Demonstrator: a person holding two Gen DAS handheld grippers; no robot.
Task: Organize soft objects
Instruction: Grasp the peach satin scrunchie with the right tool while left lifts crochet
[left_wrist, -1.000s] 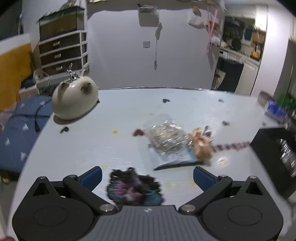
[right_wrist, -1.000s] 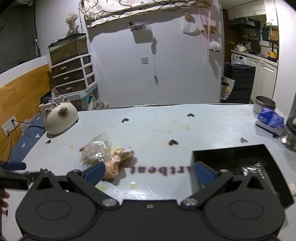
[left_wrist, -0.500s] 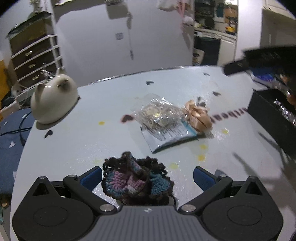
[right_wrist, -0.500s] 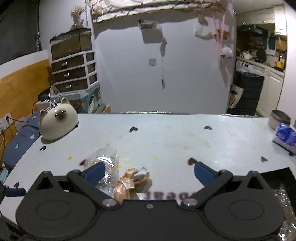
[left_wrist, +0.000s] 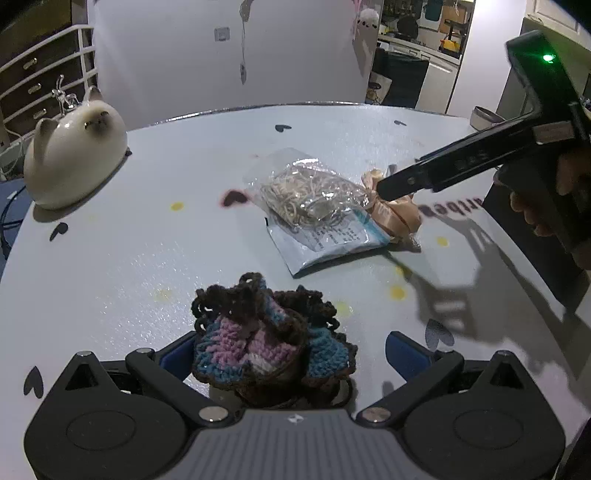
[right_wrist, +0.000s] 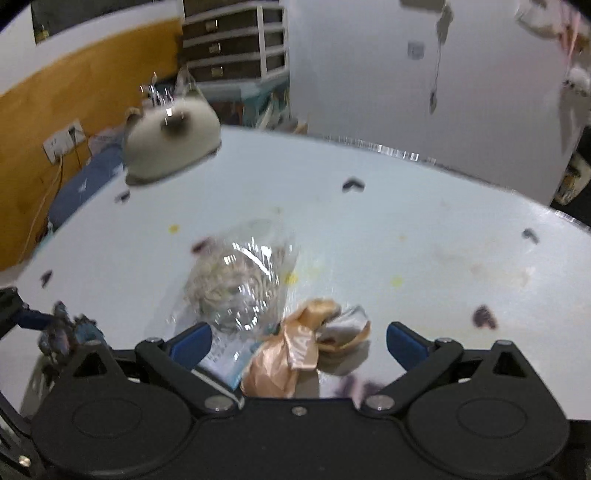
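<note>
A crocheted piece (left_wrist: 266, 339) in brown, blue and pink lies bunched between the open fingers of my left gripper (left_wrist: 291, 350) on the white table (left_wrist: 147, 240). A clear plastic bag of pale strands (left_wrist: 310, 192) lies mid-table on a printed packet. A peach satin ribbon item (left_wrist: 397, 214) lies at its right end. My right gripper (right_wrist: 297, 341) is open with the ribbon item (right_wrist: 295, 358) and the bag (right_wrist: 236, 288) between its fingers. Its arm shows in the left wrist view (left_wrist: 461, 162), with the tip over the ribbon.
A cream cat-shaped ceramic figure (left_wrist: 74, 147) stands at the table's far left, also in the right wrist view (right_wrist: 170, 136). A black box (left_wrist: 535, 229) sits at the right edge. The table has small heart marks and yellow dots.
My right gripper has swung left and down over the ribbon item and bag. My left gripper has closed in on the crocheted piece, which now lies deeper between its fingers.
</note>
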